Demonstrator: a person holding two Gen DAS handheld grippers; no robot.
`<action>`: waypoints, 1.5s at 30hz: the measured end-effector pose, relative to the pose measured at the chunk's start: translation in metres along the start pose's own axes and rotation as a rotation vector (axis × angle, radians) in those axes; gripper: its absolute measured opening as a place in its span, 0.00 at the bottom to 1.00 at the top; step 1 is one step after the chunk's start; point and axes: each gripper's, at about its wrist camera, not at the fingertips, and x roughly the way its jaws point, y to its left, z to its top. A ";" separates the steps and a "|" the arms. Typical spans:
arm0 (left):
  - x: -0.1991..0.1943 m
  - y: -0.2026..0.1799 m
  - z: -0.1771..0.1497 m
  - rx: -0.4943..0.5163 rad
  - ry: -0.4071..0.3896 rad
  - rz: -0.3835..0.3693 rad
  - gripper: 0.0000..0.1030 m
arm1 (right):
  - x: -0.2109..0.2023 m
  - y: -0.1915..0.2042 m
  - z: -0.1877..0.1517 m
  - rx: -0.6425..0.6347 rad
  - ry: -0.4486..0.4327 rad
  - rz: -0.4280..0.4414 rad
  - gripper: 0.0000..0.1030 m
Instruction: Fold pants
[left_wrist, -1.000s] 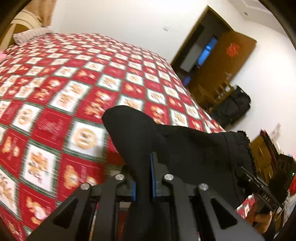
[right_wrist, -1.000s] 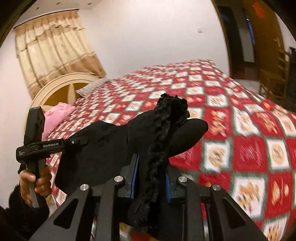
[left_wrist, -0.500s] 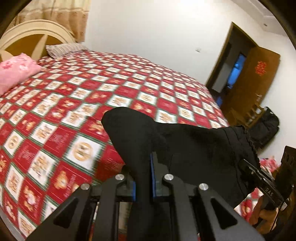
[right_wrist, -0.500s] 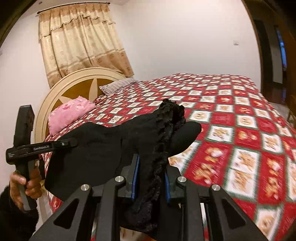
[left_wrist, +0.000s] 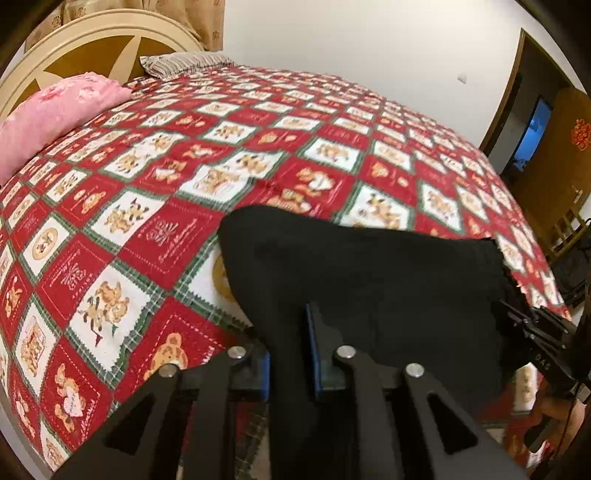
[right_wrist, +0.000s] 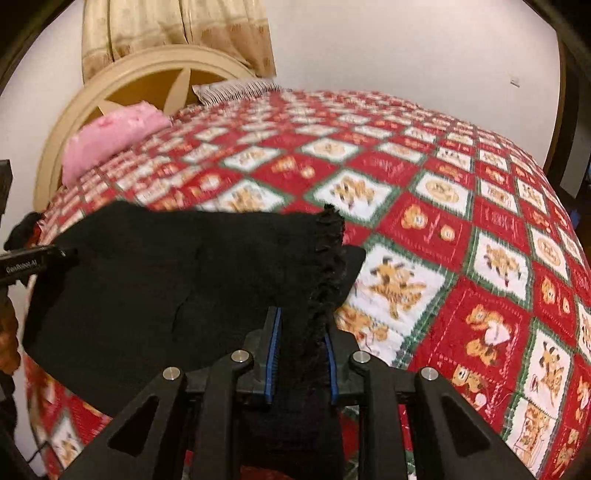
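The black pants (left_wrist: 369, 273) hang stretched between my two grippers over the near edge of the bed. My left gripper (left_wrist: 290, 350) is shut on one end of the cloth, which bunches between its fingers. My right gripper (right_wrist: 301, 354) is shut on the other end, at the frilled edge (right_wrist: 328, 258). The pants (right_wrist: 166, 273) span leftward in the right wrist view to the left gripper's body (right_wrist: 22, 264). In the left wrist view the right gripper's body (left_wrist: 543, 339) shows at the right edge.
The bed has a red, white and green patterned quilt (left_wrist: 221, 147). A pink pillow (left_wrist: 55, 110) and a striped pillow (left_wrist: 184, 62) lie by the cream headboard (right_wrist: 147, 77). A doorway and wooden furniture (left_wrist: 546, 147) stand at the right.
Both grippers have tilted down and moved toward the bed with the pants. The cloth now hangs lower and wider, close over the quilt.
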 end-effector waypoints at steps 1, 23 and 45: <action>0.001 0.001 -0.001 -0.002 0.004 0.008 0.25 | 0.002 -0.003 -0.004 0.006 -0.010 -0.002 0.26; -0.041 -0.024 -0.056 0.066 -0.048 0.282 0.75 | -0.075 0.023 -0.035 0.085 -0.096 -0.070 0.16; -0.047 -0.035 -0.095 0.080 -0.004 0.258 0.76 | -0.058 0.036 -0.075 0.115 0.061 -0.124 0.18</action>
